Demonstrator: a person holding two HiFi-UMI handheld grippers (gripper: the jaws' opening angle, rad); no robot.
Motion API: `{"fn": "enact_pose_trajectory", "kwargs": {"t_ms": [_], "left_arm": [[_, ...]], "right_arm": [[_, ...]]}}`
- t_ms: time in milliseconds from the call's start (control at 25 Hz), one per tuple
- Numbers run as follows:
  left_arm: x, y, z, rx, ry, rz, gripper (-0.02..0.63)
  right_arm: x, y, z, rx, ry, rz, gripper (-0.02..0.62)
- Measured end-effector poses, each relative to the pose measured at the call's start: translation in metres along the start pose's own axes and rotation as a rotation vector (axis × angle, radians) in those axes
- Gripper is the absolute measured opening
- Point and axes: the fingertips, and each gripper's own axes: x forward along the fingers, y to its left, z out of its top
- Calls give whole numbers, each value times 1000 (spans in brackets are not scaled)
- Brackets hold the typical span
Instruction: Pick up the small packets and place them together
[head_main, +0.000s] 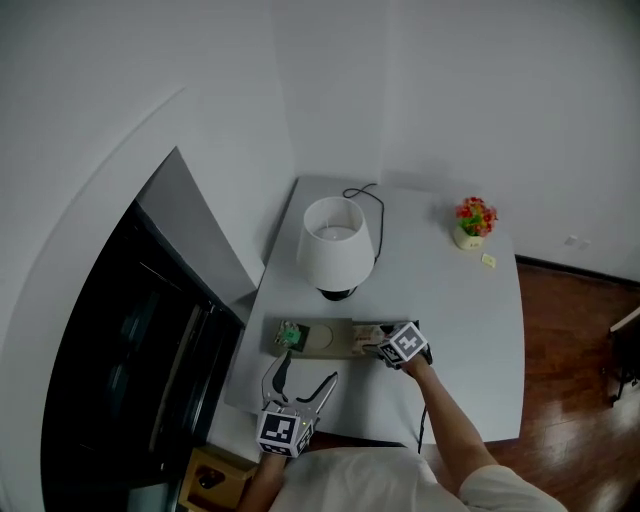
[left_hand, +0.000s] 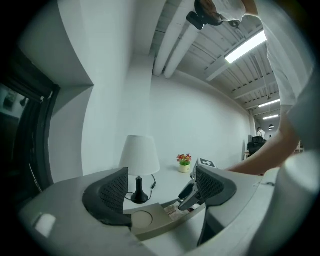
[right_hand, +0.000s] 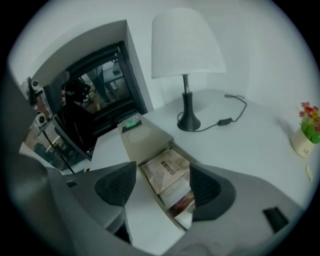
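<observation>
1. Right gripper view: the right gripper (right_hand: 157, 184) hangs with its jaws apart. The small packets (right_hand: 167, 170) lie just below and between them, in the end compartment of the beige tray (right_hand: 139, 139).
2. Nearby, the left gripper (left_hand: 162, 189) stands open and empty, with the tray just ahead of it.
3. The step in hand looks like the reach for a first packet. Next, the right gripper should lower and close on one packet without dragging its neighbours.

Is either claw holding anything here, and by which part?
Nothing is held. The left claw gapes empty; the right claw hangs open above the packets in the tray.
</observation>
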Motion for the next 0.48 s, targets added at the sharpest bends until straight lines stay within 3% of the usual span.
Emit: {"fn": "enact_pose_trajectory", "kwargs": {"t_ms": [160,400,480], "left_arm": [[-3,8,-4,-12,16,25,410],[-9,17,-5,-20,22,42,410],[-12,21,-4,-19,19,47,410]], "right_arm": [[36,-8,-19,2,136,18,327],[58,-14,-23,2,216,-25,318],[62,-12,-26,-12,265,-39,248]]}}
